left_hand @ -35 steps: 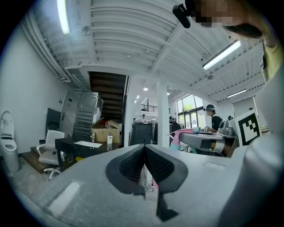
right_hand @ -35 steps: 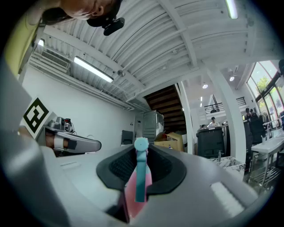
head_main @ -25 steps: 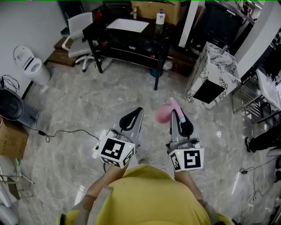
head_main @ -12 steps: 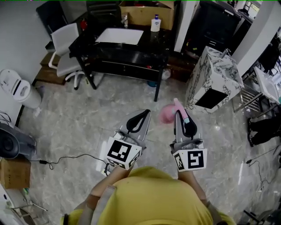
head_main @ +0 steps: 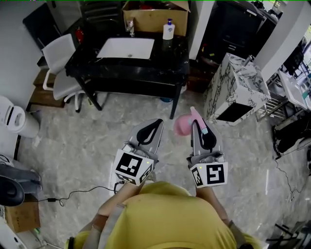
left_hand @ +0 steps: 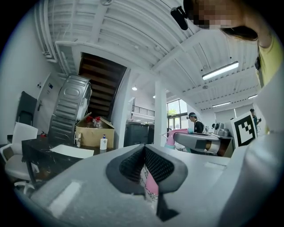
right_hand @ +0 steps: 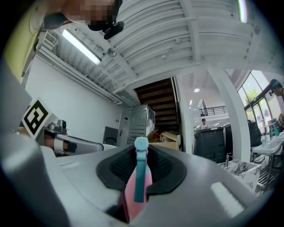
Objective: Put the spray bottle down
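Observation:
The pink spray bottle point(head_main: 182, 125) with a teal trigger hangs above the grey marble floor, clamped in my right gripper point(head_main: 200, 127). In the right gripper view its pink neck point(right_hand: 135, 186) and teal nozzle point(right_hand: 141, 144) stand between the black pads of that gripper point(right_hand: 141, 153). My left gripper point(head_main: 150, 127) is held level beside it, jaws close together. In the left gripper view a thin pink-and-white patterned piece point(left_hand: 150, 184) shows between the pads of the left gripper point(left_hand: 144, 153); what it is I cannot tell.
Ahead stands a black table point(head_main: 160, 73) with a white sheet point(head_main: 125, 47), a pump bottle point(head_main: 168, 29) and a cardboard box point(head_main: 155, 10) behind it. A marble-patterned cabinet point(head_main: 238, 90) is on the right, a white chair point(head_main: 58, 73) on the left, a cable point(head_main: 73, 193) on the floor.
The person has walked toward the black table, which now sits lower and larger in the head view. Both grippers keep the same pose and the bottle stays in the right one.

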A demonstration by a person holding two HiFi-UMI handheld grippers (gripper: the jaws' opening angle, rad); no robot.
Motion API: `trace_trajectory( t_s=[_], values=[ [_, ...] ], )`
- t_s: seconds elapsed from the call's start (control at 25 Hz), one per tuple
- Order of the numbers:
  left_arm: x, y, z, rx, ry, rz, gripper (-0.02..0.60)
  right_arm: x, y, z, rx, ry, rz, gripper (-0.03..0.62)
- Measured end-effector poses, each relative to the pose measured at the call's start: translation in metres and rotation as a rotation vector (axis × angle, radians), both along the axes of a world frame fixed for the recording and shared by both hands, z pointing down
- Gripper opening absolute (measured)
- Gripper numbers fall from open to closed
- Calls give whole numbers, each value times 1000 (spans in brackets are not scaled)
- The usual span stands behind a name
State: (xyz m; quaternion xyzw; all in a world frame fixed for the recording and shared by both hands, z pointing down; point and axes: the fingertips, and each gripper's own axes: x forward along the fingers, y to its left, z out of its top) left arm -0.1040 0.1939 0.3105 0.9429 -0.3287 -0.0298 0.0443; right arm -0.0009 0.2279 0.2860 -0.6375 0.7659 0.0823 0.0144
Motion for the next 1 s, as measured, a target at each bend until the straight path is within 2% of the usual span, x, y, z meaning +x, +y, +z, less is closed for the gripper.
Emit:
trace_trajectory(
  t_s=[0.24,0.52,0.8,1.0],
  values=[
    [-14,-43,6,-14,13,2,3,-8,-43,0,-6,17,22,63],
    [-18,-69,17,-48,35,5,3,-8,-68,6,-33,32,39,63],
    [-1,-111,23,-38,41,22,3,11,-114,10,-15,29,46,63],
    [19,-171,35,-28,33,22,3,32,-179,15,22,9,29,63]
  ],
)
